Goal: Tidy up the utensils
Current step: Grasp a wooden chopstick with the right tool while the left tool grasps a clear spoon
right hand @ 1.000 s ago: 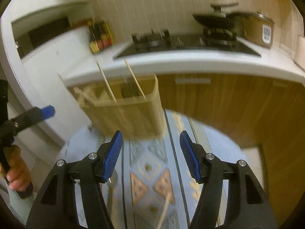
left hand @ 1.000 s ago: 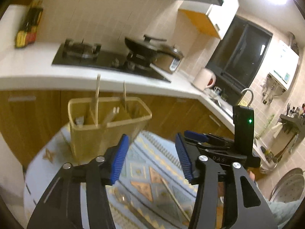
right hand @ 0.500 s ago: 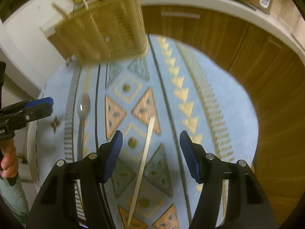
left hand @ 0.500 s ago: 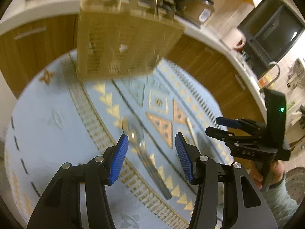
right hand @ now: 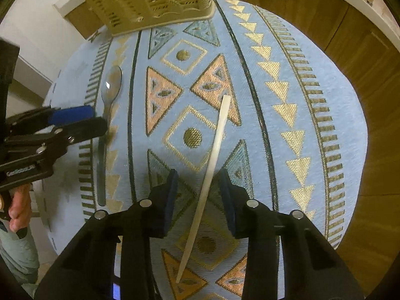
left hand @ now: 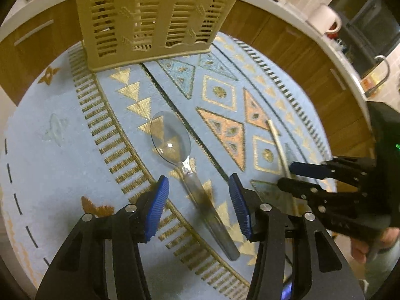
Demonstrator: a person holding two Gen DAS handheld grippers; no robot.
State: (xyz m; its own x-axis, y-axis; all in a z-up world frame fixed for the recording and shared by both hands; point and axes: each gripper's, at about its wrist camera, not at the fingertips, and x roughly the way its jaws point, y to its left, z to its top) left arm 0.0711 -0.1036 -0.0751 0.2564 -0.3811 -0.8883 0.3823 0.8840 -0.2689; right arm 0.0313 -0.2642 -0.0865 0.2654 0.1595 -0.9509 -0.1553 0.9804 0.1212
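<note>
Left gripper (left hand: pixel 198 205) hangs low over the clear plastic spoon (left hand: pixel 186 172), jaws spread wide either side of its handle, blue pads not touching it. The spoon lies flat on the blue patterned tablecloth (left hand: pixel 50 150), see-through bowl toward the far side, handle running near. Over on the right, the right gripper (right hand: pixel 198 192) straddles a single pale chopstick (right hand: pixel 212 160), jaws parted with a gap on both sides. Thin, tapered stick, lying diagonally. At the far edge stands the beige slotted utensil basket (left hand: pixel 150 17).

Two close wrist views down onto one shared patterned tablecloth (left hand: pixel 62 155).
</note>
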